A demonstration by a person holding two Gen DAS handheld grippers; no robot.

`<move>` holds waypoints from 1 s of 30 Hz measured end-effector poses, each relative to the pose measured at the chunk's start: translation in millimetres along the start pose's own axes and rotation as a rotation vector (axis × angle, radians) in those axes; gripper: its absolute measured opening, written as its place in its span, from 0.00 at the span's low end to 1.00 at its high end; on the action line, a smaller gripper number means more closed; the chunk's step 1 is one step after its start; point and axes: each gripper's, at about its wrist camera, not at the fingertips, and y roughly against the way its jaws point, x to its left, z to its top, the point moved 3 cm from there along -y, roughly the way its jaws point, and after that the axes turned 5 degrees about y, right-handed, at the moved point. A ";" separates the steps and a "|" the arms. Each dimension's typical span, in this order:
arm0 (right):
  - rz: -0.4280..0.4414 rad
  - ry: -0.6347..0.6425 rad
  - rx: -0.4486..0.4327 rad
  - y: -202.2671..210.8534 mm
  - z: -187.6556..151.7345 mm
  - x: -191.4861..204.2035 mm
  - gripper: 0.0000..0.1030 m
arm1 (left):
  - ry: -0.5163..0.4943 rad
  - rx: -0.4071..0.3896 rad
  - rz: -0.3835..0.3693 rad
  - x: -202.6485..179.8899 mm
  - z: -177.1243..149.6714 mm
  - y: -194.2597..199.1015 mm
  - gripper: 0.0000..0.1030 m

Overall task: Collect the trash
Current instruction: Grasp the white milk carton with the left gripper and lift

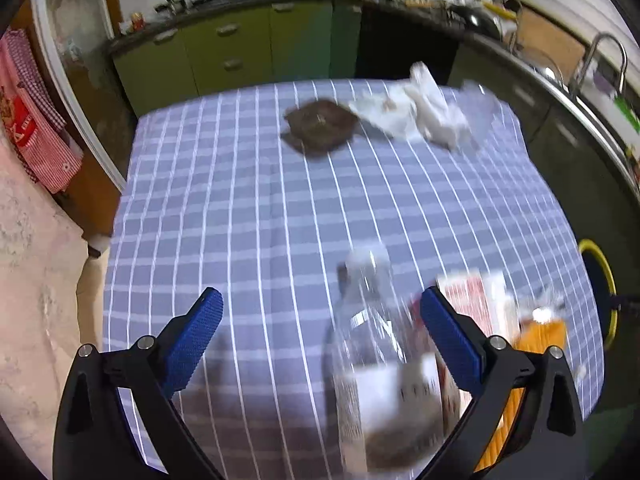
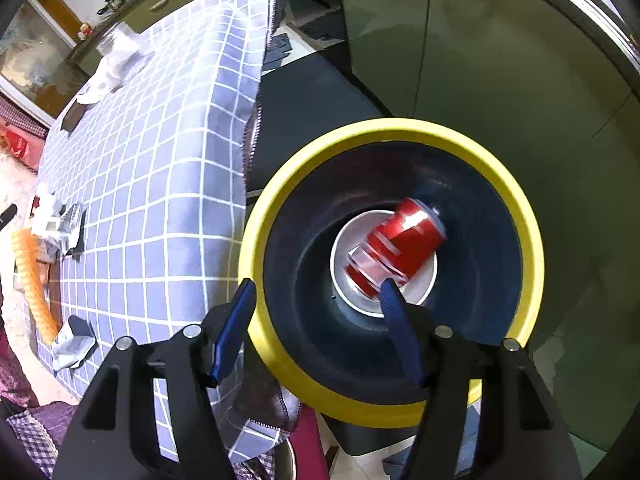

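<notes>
Left gripper (image 1: pixel 320 320) jaws spread around clear bottle (image 1: pixel 372 360), nothing pinched: centre on its body before squeezing; right gripper (image 2: pixel 316 292) jaws spread empty over bin (image 2: pixel 400 130), red can (image 2: pixel 394 248) inside.

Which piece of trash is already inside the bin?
The red can: it lies on its side at the bottom of the yellow-rimmed bin. The clear plastic bottle and crumpled white paper are on the table.

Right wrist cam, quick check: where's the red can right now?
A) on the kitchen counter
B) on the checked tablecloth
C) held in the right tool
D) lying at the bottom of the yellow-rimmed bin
D: the red can lies on its side at the bottom of the bin, and the right tool above it is open and empty.
</notes>
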 end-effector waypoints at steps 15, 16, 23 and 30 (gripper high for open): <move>0.049 0.026 -0.027 3.6 -3.1 8.2 0.59 | -0.086 0.129 -0.084 -54.4 -8.5 9.7 0.75; 0.052 0.028 -0.027 3.4 -3.2 8.3 0.59 | -0.091 0.143 -0.083 -59.9 -7.2 6.0 0.70; 0.065 0.029 -0.022 -0.2 -4.9 6.1 0.59 | -0.097 0.182 -0.068 -79.1 5.2 -10.9 0.63; 0.078 0.025 -0.016 -6.4 -4.6 3.4 0.59 | -0.118 0.256 -0.079 -96.2 -0.8 -21.2 0.51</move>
